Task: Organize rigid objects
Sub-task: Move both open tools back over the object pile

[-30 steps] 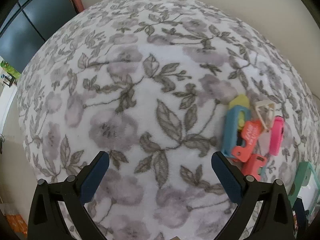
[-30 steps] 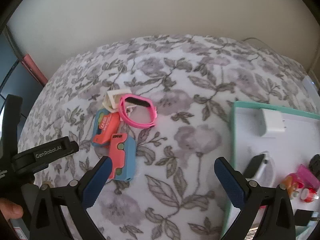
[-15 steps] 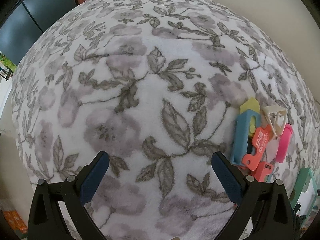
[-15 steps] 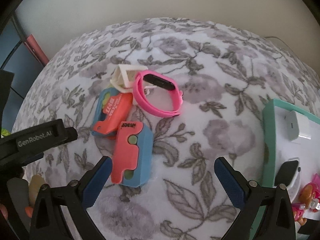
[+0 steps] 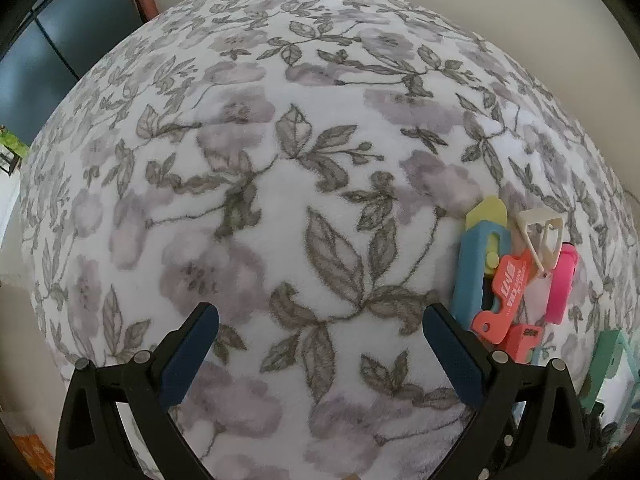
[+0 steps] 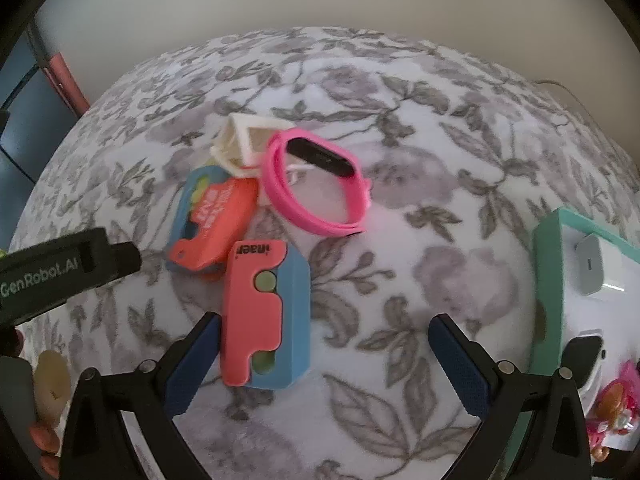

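On left claw (image 6: 60, 272) body, white "GenRobot.AI" lettering beside coral-and-blue block (image 6: 266, 316).

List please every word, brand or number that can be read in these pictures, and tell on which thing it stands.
"GenRobot.AI": white letters on the black body of the left tool, seen in the right wrist view.
"inaer", as best it reads, upside down: on the coral and blue cutter.
White print on the coral cutter behind it: too blurred to read in either view.
Dark mark on the small coral piece: too small to read.
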`<state>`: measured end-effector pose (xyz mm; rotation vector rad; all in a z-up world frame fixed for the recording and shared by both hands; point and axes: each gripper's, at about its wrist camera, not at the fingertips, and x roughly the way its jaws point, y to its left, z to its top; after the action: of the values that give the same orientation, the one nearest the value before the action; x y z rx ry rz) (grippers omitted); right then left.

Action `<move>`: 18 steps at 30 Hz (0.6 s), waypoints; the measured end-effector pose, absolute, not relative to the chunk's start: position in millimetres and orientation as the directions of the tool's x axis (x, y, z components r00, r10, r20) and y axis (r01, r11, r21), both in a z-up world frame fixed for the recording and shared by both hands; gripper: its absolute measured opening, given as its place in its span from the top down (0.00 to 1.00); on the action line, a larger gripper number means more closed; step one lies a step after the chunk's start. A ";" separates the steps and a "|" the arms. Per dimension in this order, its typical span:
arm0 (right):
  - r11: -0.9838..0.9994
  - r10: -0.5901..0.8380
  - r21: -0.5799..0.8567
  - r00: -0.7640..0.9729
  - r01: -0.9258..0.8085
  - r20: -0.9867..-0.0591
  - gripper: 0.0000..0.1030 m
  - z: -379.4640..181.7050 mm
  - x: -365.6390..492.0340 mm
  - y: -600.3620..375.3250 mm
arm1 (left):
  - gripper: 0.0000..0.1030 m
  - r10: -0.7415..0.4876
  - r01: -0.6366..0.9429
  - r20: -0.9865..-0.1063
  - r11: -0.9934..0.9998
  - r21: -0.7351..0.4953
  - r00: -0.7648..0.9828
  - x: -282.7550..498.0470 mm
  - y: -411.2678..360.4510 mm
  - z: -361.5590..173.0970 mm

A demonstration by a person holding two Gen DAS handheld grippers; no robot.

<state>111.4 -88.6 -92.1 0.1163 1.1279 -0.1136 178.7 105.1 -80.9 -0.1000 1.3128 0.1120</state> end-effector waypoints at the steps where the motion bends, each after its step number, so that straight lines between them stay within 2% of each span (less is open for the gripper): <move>1: 0.987 -0.039 0.031 0.424 0.156 -0.905 0.00 -91.9 112.1 -90.9 | 0.01 0.025 -0.135 -0.967 0.991 -0.010 0.253 179.7 103.1 -80.9; 11: 0.982 -0.052 0.033 0.430 0.188 -0.901 0.00 -92.0 114.9 -105.7 | 0.01 0.003 -0.100 -0.960 0.995 -0.026 0.279 185.2 77.4 -67.3; 18: 0.980 -0.064 0.026 0.437 0.197 -0.897 0.00 -93.5 120.0 -109.0 | 0.01 -0.064 -0.063 -0.958 0.994 -0.085 0.281 190.9 53.9 -63.2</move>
<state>120.0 -109.0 -93.5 0.1342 1.1078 -0.1628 190.9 53.9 -63.2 -0.1135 1.2873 -0.0008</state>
